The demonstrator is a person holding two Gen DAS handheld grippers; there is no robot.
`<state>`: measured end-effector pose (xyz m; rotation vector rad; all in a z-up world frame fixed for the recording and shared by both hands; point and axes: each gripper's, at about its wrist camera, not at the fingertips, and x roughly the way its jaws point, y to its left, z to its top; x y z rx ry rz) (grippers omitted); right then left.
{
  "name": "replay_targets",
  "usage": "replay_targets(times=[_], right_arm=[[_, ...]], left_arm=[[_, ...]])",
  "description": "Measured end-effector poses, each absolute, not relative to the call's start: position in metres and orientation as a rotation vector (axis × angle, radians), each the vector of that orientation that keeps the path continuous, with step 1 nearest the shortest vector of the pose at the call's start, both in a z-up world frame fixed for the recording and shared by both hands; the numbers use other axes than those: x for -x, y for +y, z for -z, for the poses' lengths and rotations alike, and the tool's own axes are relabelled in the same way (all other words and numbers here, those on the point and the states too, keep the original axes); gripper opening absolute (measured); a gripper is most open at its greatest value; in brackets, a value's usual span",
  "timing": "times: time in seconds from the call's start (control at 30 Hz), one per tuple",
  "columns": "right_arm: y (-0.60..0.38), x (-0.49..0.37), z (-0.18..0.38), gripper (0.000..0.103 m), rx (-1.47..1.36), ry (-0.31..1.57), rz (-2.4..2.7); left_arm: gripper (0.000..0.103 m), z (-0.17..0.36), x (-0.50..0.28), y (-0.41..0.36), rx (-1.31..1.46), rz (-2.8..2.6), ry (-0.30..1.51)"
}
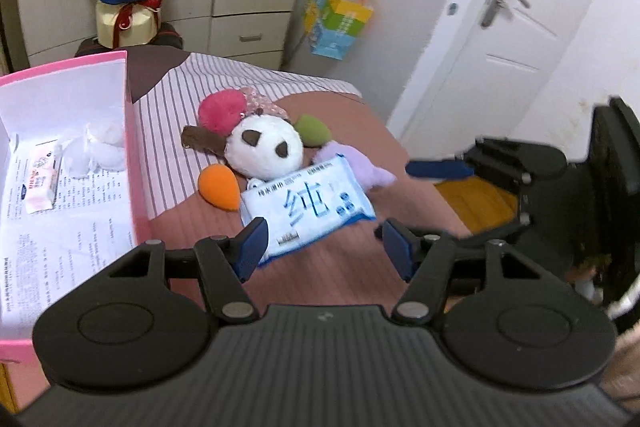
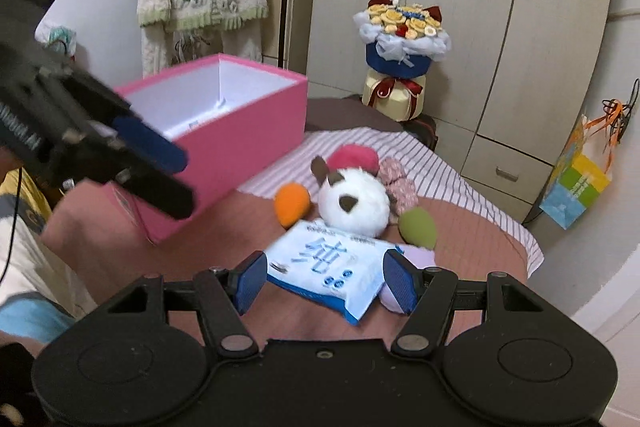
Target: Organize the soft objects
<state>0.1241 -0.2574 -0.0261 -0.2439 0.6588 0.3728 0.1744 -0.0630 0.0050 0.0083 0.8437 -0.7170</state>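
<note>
Right wrist view: right gripper (image 2: 324, 277) spread around wipes (image 2: 326, 267), not yet clamped. Left gripper (image 1: 324, 247) spread too, near the same pack. Plush (image 2: 354, 205) just beyond. Pink box (image 1: 132, 155) far left, few items inside; most unsorted.

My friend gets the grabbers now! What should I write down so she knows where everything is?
Left gripper: open, empty, facing the blue wipes pack.
Right gripper: open, empty, its fingers on either side of the same pack, not gripping it.
On the bed: panda plush, orange sponge, green sponge, pink pompom, purple soft thing.
Done: the pink box already holds a small pink packet and some white puffs.
Left: pack and the soft things probably go in the box.
</note>
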Motion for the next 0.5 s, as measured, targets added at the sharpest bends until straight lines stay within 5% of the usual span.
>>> replay_targets(times=[0.5], right_arm=[[-0.257, -0.155, 0.095, 0.07, 0.357, 0.602, -0.376]], left_arm=[[0.053, 0.074, -0.217, -0.11, 0.059, 0.478, 0.882]])
